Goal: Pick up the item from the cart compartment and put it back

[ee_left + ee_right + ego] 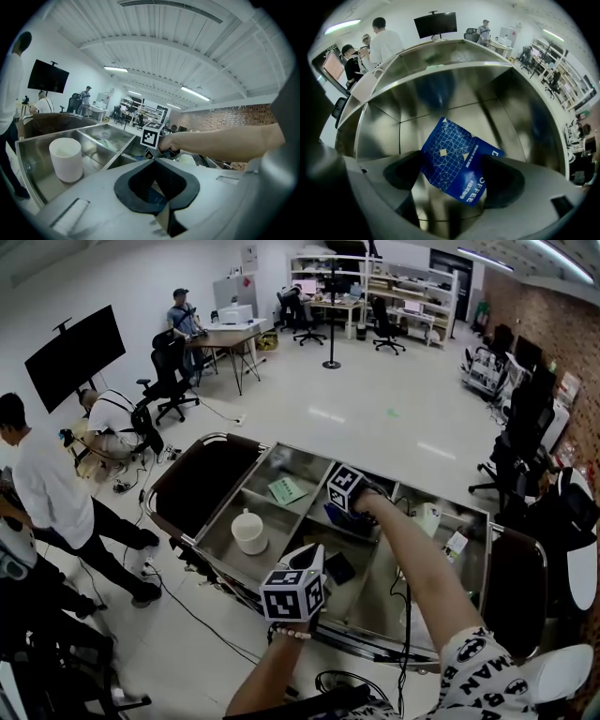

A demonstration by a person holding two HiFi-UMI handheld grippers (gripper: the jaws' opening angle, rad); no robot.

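Note:
A blue coffee packet lies tilted in the steel cart's middle compartment. My right gripper is open around it, one dark pad on each side. In the head view that right gripper reaches down into the compartment, with the blue packet just under it. My left gripper hovers over the near compartment; in its own view the left gripper is shut with nothing in it. The right gripper's marker cube shows ahead of it.
A white cup stands in the left compartment, and a green card lies behind it. A dark flat item lies near the left gripper. The cart's dark left shelf has a person standing beside it. Cables run through the right compartment.

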